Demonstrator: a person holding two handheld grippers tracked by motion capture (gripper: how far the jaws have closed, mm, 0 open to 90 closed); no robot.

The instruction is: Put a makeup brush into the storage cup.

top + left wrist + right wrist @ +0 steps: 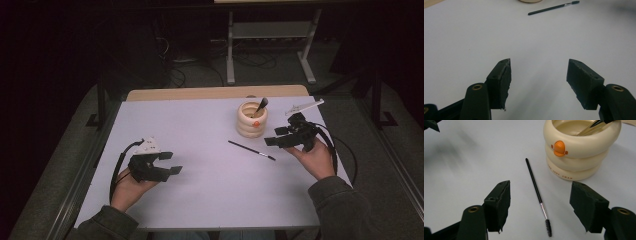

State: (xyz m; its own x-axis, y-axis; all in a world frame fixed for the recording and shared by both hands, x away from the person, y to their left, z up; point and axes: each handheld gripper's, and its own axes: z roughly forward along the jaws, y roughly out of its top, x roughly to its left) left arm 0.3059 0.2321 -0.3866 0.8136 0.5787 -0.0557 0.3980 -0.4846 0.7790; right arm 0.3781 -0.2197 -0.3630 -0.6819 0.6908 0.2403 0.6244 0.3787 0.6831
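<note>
A thin black brush [251,150] [553,7] [538,196] with a small bristle tip lies flat on the white table [200,170], just left of a cream ringed pot [251,120] [579,150] that bears an orange mark. Another brush [261,105] [596,125] leans inside the pot. My right gripper [275,136] [540,202] hovers beside the pot, open, with the lying brush's bristle end below the gap between its jaws and untouched. At the table's left my left gripper [171,163] [539,75] stays open over bare tabletop, nothing between its jaws.
A pale flat tool [305,106] lies at the table's far right corner behind the right hand. A wooden strip [215,93] runs along the far edge. Cables trail from both grippers. Dark floor and a metal stand [270,45] lie beyond.
</note>
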